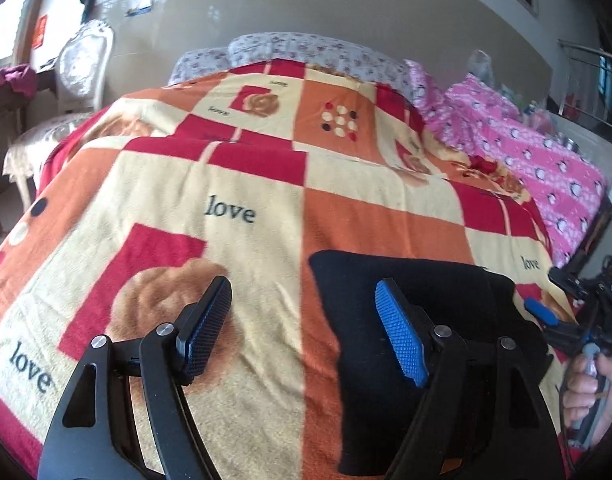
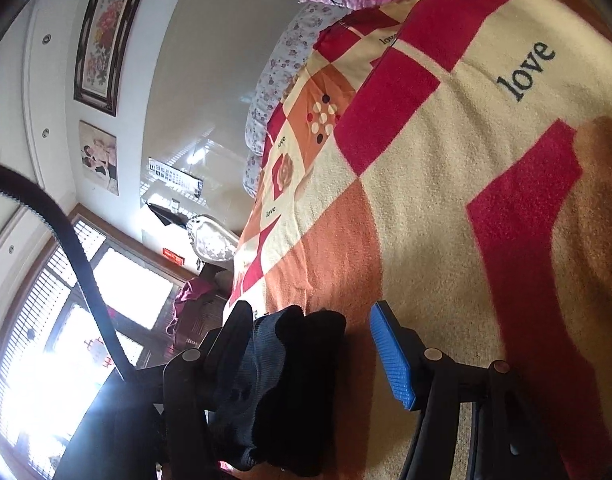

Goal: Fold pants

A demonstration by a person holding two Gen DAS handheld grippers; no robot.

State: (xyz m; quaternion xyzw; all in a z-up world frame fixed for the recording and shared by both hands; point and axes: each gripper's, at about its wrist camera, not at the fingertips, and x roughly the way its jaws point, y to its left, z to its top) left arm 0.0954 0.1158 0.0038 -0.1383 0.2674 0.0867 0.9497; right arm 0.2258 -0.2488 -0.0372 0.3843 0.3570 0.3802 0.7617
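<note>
Gaping wide, the left gripper [image 1: 303, 326] hangs over the bed with nothing between its blue pads; the right-hand pad sits in front of the black pants [image 1: 418, 300], the other in front of the blanket [image 1: 265, 184], so no cloth is pinched there. Over at the lower left of the right wrist view, the right gripper [image 2: 314, 344] has its jaws partly parted; a bunched fold of the pants [image 2: 289, 376] lies between them, up against the dark finger, while the blue pad stands clear of it with blanket showing in the gap; I'd call that loose, not clamped. In the left view the right gripper [image 1: 546, 312] sits at the right edge, a hand [image 1: 594, 384] wrapped round its handle. Outward now; the pants lie as a compact dark block in the lower right of the left view, flat on the checked blanket with its "love" lettering; pink bedding [image 1: 538, 152] is heaped at the upper right, a pale chair [image 1: 81, 68] at the upper left. Judging the cloth; soft, light, limp knit, no stiffness at all; it should sag and slide wherever it isn't supported, though the fleecy blanket ought to drag on it. Best taken by the doubled edges or corners, both layers together, one gripper to each corner.
</note>
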